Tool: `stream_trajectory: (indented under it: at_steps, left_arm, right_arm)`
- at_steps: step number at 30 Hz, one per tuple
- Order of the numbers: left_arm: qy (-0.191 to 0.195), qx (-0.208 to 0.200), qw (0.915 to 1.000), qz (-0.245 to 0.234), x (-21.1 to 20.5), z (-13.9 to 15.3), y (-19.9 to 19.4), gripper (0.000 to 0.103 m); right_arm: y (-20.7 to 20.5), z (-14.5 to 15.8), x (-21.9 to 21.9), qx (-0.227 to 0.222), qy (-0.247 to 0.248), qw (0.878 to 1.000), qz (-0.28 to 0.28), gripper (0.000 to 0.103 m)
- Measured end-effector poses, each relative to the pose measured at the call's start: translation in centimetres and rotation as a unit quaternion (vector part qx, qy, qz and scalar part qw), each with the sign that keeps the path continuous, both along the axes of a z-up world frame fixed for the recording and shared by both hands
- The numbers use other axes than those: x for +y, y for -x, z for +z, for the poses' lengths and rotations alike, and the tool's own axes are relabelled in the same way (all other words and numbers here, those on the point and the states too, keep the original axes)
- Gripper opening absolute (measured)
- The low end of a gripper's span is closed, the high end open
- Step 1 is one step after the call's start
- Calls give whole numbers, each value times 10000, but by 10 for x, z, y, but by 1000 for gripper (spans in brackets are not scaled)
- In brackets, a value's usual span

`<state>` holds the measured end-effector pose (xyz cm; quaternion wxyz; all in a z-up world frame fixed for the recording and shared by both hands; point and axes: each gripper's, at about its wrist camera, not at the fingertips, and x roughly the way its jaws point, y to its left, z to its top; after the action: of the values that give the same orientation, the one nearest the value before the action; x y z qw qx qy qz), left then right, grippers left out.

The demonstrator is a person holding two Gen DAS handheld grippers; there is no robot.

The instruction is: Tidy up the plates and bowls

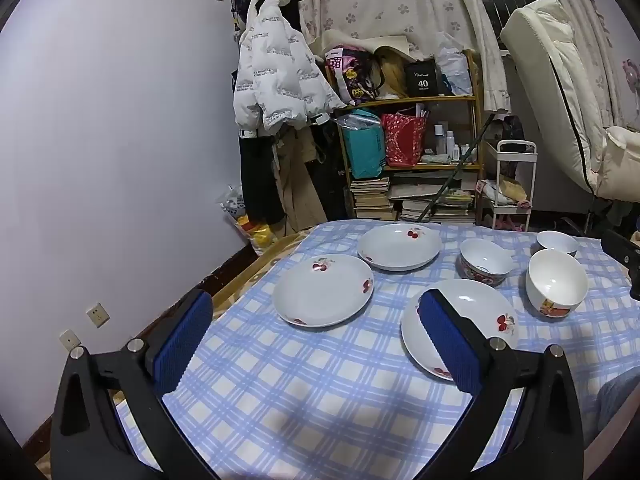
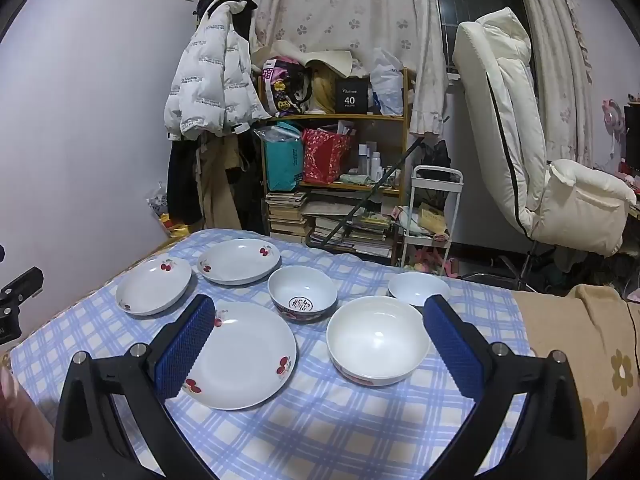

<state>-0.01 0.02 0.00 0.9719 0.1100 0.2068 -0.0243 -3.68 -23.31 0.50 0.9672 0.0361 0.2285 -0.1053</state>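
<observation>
Both claws fully spread, empty: left gripper [image 1: 316, 336], right gripper [image 2: 320, 340]. Start with nearest plate [image 2: 240, 354], frame centre-left; grip rim squarely, lift level, stack onto far plate [image 2: 239, 261]

"40" on black box [image 2: 351, 96] atop shelf [image 2: 340, 118]; jacket print unreadable.

Three white plates with cherry prints: one near [image 2: 240, 354], one at left [image 2: 154, 286], one farther back [image 2: 239, 261]. Three bowls: a patterned one [image 2: 303, 292], a large white one [image 2: 378, 340], a small white one [image 2: 419, 288]. Six dishes in all, spread apart on one checked cloth [image 2: 320, 420].
</observation>
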Motion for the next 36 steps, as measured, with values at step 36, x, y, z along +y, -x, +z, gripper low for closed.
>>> stream_trajectory:
  at_steps: [36]
  left_arm:
    - [22, 49, 9999, 107, 9, -10, -5, 102]
  right_arm:
    - [-1, -2, -1, -2, -57, 10000, -10, 103]
